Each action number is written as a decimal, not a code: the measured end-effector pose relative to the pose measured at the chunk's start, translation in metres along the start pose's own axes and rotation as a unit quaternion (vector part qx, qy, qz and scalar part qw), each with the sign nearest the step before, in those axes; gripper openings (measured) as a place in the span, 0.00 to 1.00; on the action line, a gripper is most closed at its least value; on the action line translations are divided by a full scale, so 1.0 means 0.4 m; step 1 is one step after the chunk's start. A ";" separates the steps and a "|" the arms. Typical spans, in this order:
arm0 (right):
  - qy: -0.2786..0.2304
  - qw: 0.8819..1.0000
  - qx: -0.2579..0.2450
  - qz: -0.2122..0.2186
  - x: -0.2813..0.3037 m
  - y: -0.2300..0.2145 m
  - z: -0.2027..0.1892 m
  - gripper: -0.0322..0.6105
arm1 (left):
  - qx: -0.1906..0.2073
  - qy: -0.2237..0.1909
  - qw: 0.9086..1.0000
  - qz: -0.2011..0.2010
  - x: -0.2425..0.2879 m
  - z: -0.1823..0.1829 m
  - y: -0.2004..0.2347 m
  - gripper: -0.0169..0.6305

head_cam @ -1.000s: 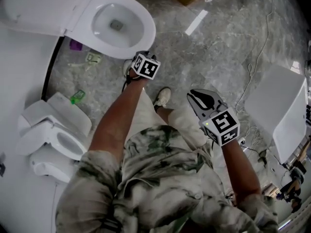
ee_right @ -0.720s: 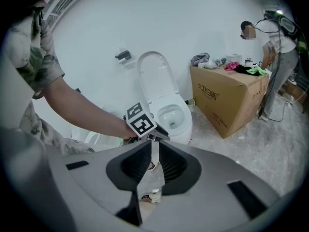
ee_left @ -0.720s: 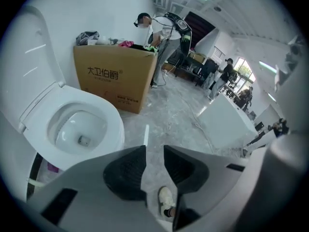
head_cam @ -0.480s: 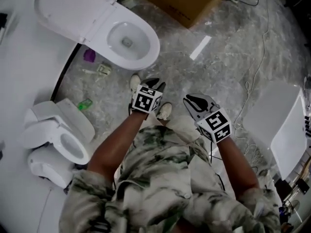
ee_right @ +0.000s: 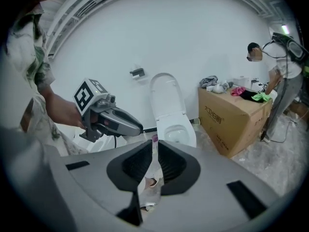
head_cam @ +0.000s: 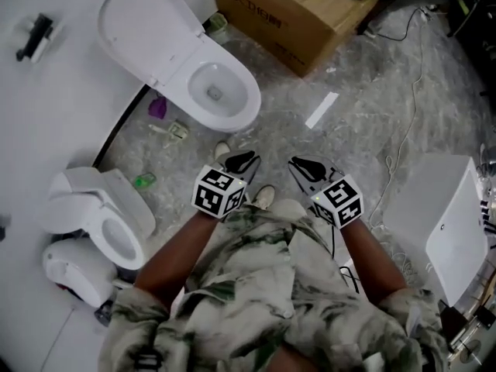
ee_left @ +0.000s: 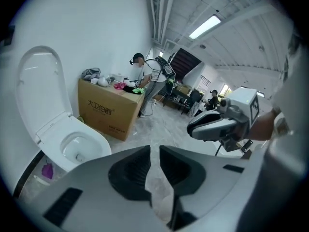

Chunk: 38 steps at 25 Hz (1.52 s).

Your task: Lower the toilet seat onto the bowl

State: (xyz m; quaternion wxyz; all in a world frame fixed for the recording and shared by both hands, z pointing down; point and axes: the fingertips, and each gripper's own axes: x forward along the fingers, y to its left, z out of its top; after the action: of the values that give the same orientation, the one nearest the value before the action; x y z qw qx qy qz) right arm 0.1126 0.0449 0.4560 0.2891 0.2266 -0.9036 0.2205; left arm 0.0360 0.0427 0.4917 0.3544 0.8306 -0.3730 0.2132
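The left gripper [head_cam: 242, 161] is drawn up and back from the toilet's front rim, where it was a second ago. Its jaws have just been closing to a narrow slit with nothing between them, and the right gripper [head_cam: 302, 163] is held alongside, likewise barely parted and empty. The toilet seat [head_cam: 252, 95] is judged already flat on the bowl [head_cam: 213, 84], with only the lid [head_cam: 143, 25] left upright, so the lowering seems done. Glossy white ovals are set against a veined grey floor [head_cam: 364, 130].
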 end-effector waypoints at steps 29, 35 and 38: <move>-0.027 0.997 -0.047 0.051 -0.061 0.125 0.266 0.08 | -0.019 -0.060 0.998 -0.004 -0.311 0.179 -0.022 0.06; -0.007 0.995 -0.074 0.069 0.064 0.056 0.413 0.08 | -0.044 -0.081 0.996 0.009 -0.318 0.304 0.140 0.06; 0.006 0.993 -0.089 0.082 0.139 0.041 0.497 0.08 | -0.051 -0.090 0.994 0.017 -0.340 0.365 0.220 0.06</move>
State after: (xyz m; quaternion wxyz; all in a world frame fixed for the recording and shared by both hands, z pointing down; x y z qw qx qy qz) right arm -0.0208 -0.0629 0.3399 0.2945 0.1238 -0.9334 0.1633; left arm -0.1045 -0.0441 0.3496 0.3571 0.8208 -0.4282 0.1244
